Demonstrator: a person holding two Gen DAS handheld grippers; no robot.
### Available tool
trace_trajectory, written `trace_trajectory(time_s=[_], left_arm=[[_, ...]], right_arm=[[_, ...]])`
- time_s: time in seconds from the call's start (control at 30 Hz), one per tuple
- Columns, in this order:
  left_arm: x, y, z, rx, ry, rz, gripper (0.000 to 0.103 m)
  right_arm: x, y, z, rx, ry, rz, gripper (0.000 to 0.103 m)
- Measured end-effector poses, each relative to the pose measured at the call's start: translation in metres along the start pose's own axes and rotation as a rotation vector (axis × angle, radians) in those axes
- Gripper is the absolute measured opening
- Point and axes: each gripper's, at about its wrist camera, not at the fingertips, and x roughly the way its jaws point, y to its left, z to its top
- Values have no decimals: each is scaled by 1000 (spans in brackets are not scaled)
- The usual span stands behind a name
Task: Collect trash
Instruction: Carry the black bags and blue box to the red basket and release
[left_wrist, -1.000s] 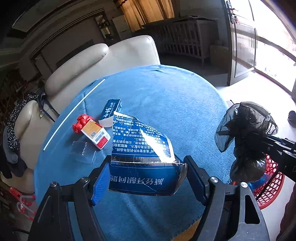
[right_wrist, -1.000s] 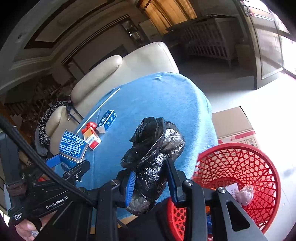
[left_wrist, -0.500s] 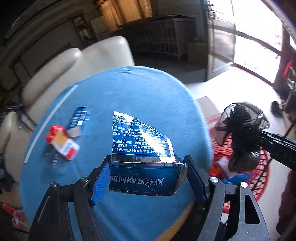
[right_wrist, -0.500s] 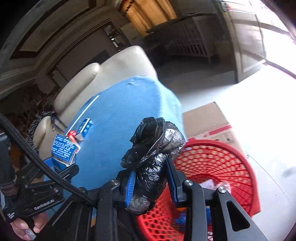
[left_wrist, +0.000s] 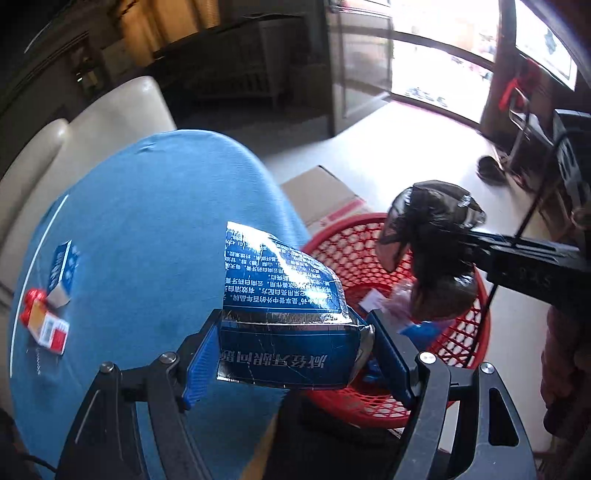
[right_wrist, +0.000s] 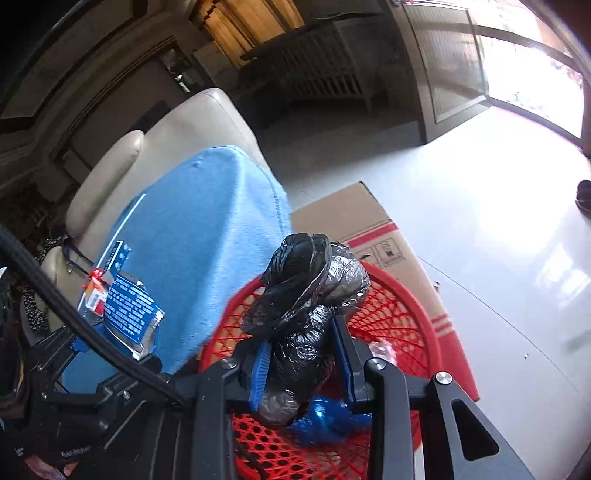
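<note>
My left gripper (left_wrist: 291, 350) is shut on a torn blue carton (left_wrist: 280, 295) with white print and a foil lining, held over the right edge of the blue-clothed table (left_wrist: 147, 229). My right gripper (right_wrist: 301, 365) is shut on a crumpled black plastic bag (right_wrist: 306, 295), which hangs above the red mesh basket (right_wrist: 410, 317). In the left wrist view the black plastic bag (left_wrist: 432, 243) hangs over the red mesh basket (left_wrist: 343, 254) at right. A red and white pack (left_wrist: 44, 325) and a small blue box (left_wrist: 62, 269) lie on the table's left side.
The basket holds a blue wrapper (right_wrist: 325, 417) and pale scraps. A cardboard box (right_wrist: 354, 218) lies flat on the floor behind the basket. A cream sofa (left_wrist: 88, 125) stands beyond the table. A white strip (left_wrist: 33, 266) runs along the table's left edge.
Both grippers have swung right and down, from over the table toward the red basket. The black bag now hangs over the basket; the carton has reached the table's right edge. Both grips are unchanged.
</note>
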Motion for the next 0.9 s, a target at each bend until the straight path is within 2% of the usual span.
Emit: trace_trajectory(time_s=[0.27, 0.83, 0.87, 0.9], left_arm=[[0, -20, -3, 60, -3, -67, 79], [-8, -13, -3, 66, -42, -108, 79], [-9, -13, -3, 66, -44, -111, 79], [-10, -13, -3, 66, -46, -114, 79]], right_arm=[[1, -13, -1, 37, 23, -18, 35], [12, -8, 2, 90, 87, 13, 38], [12, -7, 2, 89, 86, 13, 39], [11, -6, 2, 87, 84, 14, 47]])
